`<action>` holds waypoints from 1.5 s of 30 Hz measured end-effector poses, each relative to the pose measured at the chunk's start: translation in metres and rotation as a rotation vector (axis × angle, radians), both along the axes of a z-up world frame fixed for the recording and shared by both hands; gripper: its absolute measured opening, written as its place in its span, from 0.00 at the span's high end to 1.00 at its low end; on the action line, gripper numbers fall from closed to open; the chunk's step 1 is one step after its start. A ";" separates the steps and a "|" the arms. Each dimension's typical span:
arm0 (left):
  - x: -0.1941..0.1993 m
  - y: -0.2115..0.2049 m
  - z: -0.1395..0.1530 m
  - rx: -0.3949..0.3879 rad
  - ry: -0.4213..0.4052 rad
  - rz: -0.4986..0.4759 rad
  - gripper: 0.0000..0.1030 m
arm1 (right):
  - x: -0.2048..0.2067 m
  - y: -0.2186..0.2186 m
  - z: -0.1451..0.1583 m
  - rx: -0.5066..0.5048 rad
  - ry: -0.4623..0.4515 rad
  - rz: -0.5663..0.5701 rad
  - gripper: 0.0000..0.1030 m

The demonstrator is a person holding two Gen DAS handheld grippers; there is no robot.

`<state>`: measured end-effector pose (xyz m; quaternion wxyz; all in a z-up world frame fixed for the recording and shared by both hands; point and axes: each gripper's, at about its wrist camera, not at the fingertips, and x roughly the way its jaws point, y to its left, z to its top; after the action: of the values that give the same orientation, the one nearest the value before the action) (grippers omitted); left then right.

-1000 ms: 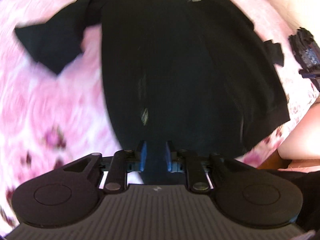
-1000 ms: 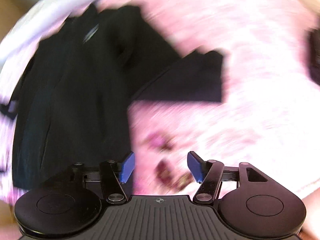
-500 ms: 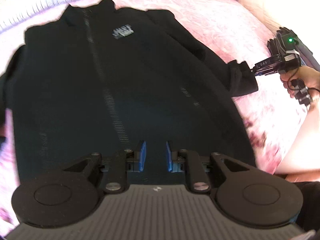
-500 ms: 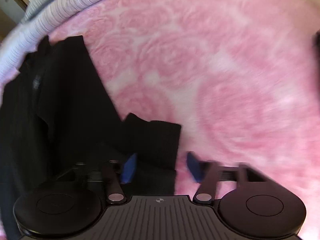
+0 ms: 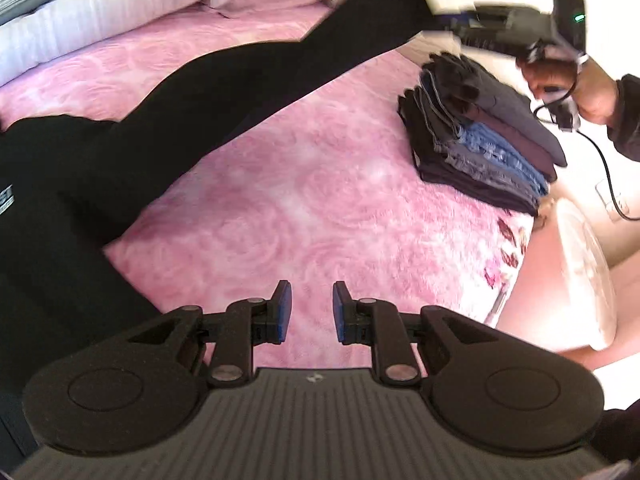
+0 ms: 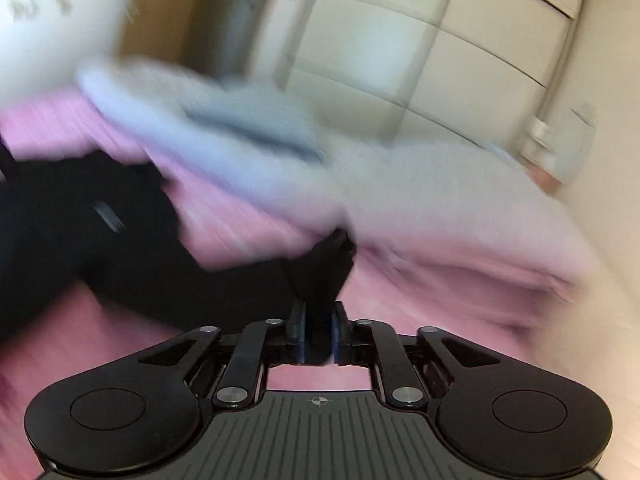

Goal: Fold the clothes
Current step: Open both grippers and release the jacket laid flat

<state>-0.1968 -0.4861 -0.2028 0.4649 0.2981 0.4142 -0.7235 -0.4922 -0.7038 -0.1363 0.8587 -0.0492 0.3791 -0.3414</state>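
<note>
Sleeve (image 5: 280, 60) now lifted in clamped right tongs (image 6: 319, 334); left tongs (image 5: 307, 312) open, empty, near folded stack (image 5: 480, 136).

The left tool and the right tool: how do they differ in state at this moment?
The left tool is open, with a gap between its blue pads, while the right tool is shut on the black sleeve. The left tool holds nothing and hangs over the pink blanket; the right tool lifts the sleeve up off the blanket. Both are the same black design with blue pads.
</note>
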 end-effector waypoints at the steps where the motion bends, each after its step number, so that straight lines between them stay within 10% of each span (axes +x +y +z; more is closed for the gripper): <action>1: -0.001 0.000 0.000 0.006 -0.009 0.000 0.83 | -0.010 -0.002 -0.011 0.024 0.027 -0.077 0.67; 13: 0.049 0.041 0.002 0.108 -0.113 0.180 0.78 | 0.009 0.024 -0.101 0.454 -0.084 -0.236 0.60; 23: 0.056 0.076 -0.013 0.215 -0.158 0.198 0.75 | -0.036 -0.069 -0.175 0.699 -0.431 -0.884 0.48; 24: 0.054 0.075 -0.014 0.220 -0.162 0.189 0.75 | -0.037 -0.071 -0.175 0.689 -0.451 -0.899 0.54; 25: 0.053 0.074 -0.012 0.216 -0.164 0.180 0.75 | -0.039 -0.072 -0.176 0.679 -0.470 -0.913 0.85; 34: 0.075 0.069 0.005 0.158 -0.182 0.239 0.75 | -0.037 -0.035 -0.133 0.546 -0.288 -0.866 0.88; 41: 0.118 0.082 0.017 0.137 -0.236 0.369 0.68 | -0.026 -0.027 -0.141 0.565 -0.154 -0.909 0.54; 45: 0.188 0.117 0.021 0.172 -0.384 0.526 0.53 | -0.017 -0.001 -0.114 0.567 -0.123 -0.917 0.52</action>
<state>-0.0085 -0.3687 -0.1819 0.6784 0.3500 0.4415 -0.4715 -0.5093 -0.7047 -0.2507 0.6218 0.3750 0.3882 -0.5675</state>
